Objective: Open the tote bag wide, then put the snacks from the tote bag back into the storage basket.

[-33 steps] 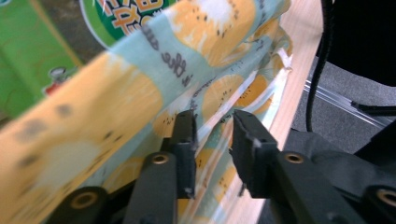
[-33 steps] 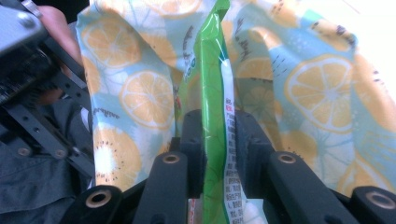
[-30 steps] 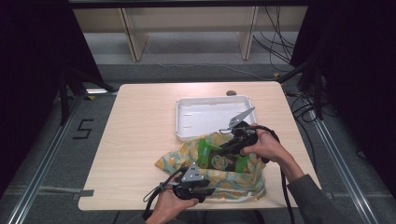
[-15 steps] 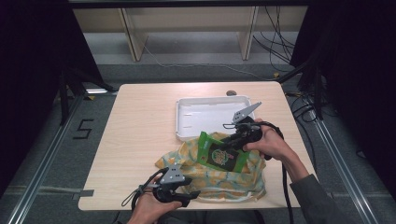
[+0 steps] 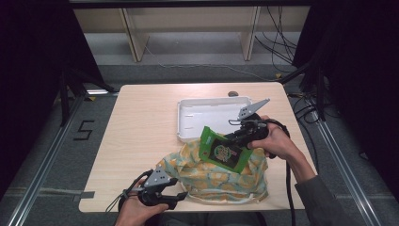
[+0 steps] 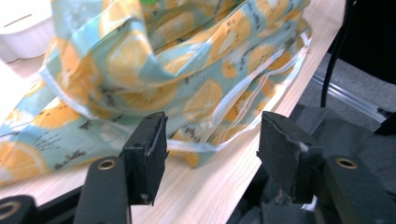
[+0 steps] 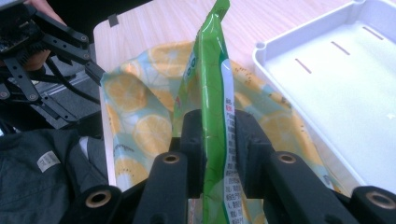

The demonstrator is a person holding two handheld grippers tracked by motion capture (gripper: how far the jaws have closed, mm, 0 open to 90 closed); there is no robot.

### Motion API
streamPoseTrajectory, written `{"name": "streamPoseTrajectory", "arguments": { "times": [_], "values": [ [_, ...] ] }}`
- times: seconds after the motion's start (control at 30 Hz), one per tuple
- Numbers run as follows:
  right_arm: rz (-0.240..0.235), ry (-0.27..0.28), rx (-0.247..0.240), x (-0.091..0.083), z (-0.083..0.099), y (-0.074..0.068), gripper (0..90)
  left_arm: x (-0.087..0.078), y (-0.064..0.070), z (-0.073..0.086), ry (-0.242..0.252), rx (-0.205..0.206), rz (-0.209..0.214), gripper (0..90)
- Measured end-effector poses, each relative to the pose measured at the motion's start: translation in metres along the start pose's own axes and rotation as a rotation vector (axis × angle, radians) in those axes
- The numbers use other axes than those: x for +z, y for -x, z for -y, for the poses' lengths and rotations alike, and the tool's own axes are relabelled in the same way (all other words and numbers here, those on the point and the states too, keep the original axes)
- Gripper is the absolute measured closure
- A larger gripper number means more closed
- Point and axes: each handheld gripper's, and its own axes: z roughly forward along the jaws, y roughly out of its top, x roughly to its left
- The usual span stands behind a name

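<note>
A green snack packet (image 5: 221, 151) hangs above a lemon-print cloth bag (image 5: 221, 176) lying at the table's near right. My right gripper (image 5: 234, 139) is shut on the packet; in the right gripper view the packet (image 7: 214, 107) stands edge-on, squeezed between the two black jaws, with the bag (image 7: 140, 116) below it. My left gripper (image 5: 175, 197) sits at the table's front edge, just left of the bag, open and empty. In the left gripper view the bag (image 6: 177, 70) lies just beyond the spread jaws of the left gripper (image 6: 212, 144), apart from them.
A white rectangular tray (image 5: 186, 127) stands behind the bag, its wall showing in the right gripper view (image 7: 280, 65). The wooden table (image 5: 141, 127) stretches bare to the left. Shelving and cables lie on the floor beyond the table.
The right gripper has lifted the green packet up out of the cloth bag. The left gripper let go of the bag, drew back to the front edge and now stands open.
</note>
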Motion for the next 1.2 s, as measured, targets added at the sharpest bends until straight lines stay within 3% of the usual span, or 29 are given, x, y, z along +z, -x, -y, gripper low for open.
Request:
{"name": "streamPoseTrajectory", "arguments": {
  "times": [0.07, 0.1, 0.17, 0.43, 0.47, 0.57, 0.67, 0.7, 0.77, 0.8, 0.87, 0.9, 0.97, 1.0, 1.07, 1.2],
  "values": [
    [0.005, 0.006, -0.004, -0.002, -0.001, 0.001, 76.0, -0.003, -0.002, 0.001, 0.000, 0.015, -0.008, 40.2],
    [0.013, 0.019, 0.003, -0.002, 0.000, 0.001, 76.0, -0.003, -0.001, 0.002, 0.015, -0.011, -0.016, 39.7],
    [0.010, 0.024, -0.001, -0.004, -0.001, 0.002, 76.0, -0.007, -0.005, 0.004, 0.000, 0.003, -0.023, 38.4],
    [0.011, 0.049, 0.017, -0.014, 0.000, 0.004, 76.0, -0.016, -0.014, 0.010, 0.032, -0.051, -0.056, 34.6],
    [0.015, 0.056, 0.018, -0.015, 0.000, 0.004, 76.0, -0.018, -0.016, 0.010, 0.015, -0.029, -0.068, 34.5],
    [0.012, 0.059, 0.032, -0.019, 0.001, 0.005, 75.9, -0.019, -0.018, 0.013, 0.022, -0.041, -0.085, 33.8],
    [0.019, 0.073, 0.039, -0.023, 0.002, 0.005, 75.9, -0.020, -0.022, 0.014, 0.018, -0.010, -0.101, 32.8],
    [0.020, 0.074, 0.039, -0.024, 0.001, 0.005, 76.0, -0.020, -0.022, 0.015, 0.019, -0.030, -0.104, 32.6],
    [0.034, 0.096, 0.023, -0.026, 0.001, 0.006, 75.9, -0.021, -0.024, 0.015, 0.024, -0.016, -0.121, 31.8],
    [0.028, 0.089, 0.046, -0.028, 0.000, 0.005, 76.0, -0.021, -0.024, 0.016, 0.024, -0.032, -0.117, 31.5],
    [0.028, 0.107, 0.047, -0.031, -0.001, 0.004, 75.9, -0.021, -0.025, 0.016, 0.034, -0.027, -0.135, 31.0],
    [0.021, 0.105, 0.049, -0.033, -0.002, 0.004, 76.0, -0.022, -0.027, 0.016, 0.017, -0.004, -0.134, 30.4],
    [0.024, 0.122, 0.045, -0.035, -0.003, 0.004, 75.9, -0.021, -0.027, 0.017, 0.031, -0.035, -0.140, 30.1],
    [0.025, 0.121, 0.044, -0.037, -0.003, 0.004, 75.9, -0.022, -0.029, 0.017, 0.018, -0.007, -0.145, 29.7],
    [0.030, 0.144, 0.046, -0.039, -0.004, 0.006, 76.0, -0.021, -0.029, 0.017, 0.021, -0.033, -0.156, 28.9],
    [0.052, 0.159, 0.049, -0.046, -0.005, 0.007, 76.0, -0.021, -0.028, 0.017, 0.022, -0.001, -0.151, 27.9]
  ]
}}
